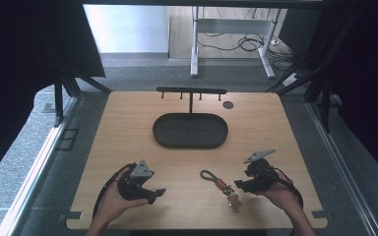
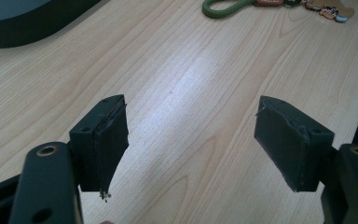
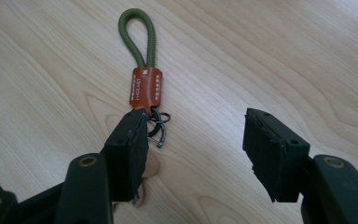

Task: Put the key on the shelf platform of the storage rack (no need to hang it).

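Right gripper (image 3: 193,154) is parked right over the keychain (image 1: 220,185) with its jaws apart and nothing pinched yet; one pad sits over the metal ring end, the other is well off to the side on bare wood. Left gripper (image 2: 193,144) is also wide open with nothing between the jaws, hovering over the table (image 1: 128,128) some way from the keychain.

The keychain lies flat on the table, on the person's side of the dark oval tray (image 1: 190,131) and a bit toward the right hand. My guess is it's light and floppy: a green cord loop (image 3: 137,35), an orange-brown leather sleeve (image 3: 145,86), then thin wire rings (image 3: 158,123) and some charms. It'll dangle and swing whichever end you lift. The sleeve looks like the best place to grab, since it's the thickest, grippiest bit and stands a little proud of the wood. The cord is soft and could squish out, and the rings are thin and slippery.

The right gripper view gives the sleeve's printed lettering and the little rings up close. The high view adds the T-shaped hook rack (image 1: 191,91) standing behind the tray, plus the pale charms (image 1: 234,201) trailing from the keychain's near end. The left gripper view catches the keychain far off at its top edge and a corner of the tray.
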Demonstrator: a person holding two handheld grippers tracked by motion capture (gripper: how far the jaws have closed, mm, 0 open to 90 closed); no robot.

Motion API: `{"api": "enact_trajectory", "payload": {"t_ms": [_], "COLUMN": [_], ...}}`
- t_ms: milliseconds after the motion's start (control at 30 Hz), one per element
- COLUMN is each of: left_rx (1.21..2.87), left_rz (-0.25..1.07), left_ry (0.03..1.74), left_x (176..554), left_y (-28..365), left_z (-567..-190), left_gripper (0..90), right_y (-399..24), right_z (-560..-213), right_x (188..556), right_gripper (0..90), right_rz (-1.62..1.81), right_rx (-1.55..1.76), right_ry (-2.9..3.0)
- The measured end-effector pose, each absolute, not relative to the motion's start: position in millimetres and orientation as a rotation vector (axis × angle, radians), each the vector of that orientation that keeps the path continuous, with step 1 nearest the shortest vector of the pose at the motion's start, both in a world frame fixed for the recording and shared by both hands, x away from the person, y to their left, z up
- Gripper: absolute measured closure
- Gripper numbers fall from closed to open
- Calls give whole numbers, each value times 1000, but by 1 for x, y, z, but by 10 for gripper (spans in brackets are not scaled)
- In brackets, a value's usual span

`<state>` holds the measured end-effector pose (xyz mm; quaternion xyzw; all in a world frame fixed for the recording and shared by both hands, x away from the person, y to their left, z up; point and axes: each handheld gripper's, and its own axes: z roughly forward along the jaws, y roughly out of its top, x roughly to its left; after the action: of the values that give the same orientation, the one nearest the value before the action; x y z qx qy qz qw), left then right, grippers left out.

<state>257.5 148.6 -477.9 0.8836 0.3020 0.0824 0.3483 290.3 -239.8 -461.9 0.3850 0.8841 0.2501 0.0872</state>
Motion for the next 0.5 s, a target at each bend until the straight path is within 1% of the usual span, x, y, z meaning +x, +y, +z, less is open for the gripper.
{"api": "enact_trajectory", "payload": {"t_ms": [500], "left_rx": [2288], "left_rz": [219], "left_ry": [788], "left_x": [257], "left_y": [151], "left_z": [-477], "left_gripper": [264], "right_y": [-196], "right_z": [-484], "right_x": [298], "right_gripper": [448], "right_rz": [636], "right_rx": [1036], "right_ry": [2741]}}
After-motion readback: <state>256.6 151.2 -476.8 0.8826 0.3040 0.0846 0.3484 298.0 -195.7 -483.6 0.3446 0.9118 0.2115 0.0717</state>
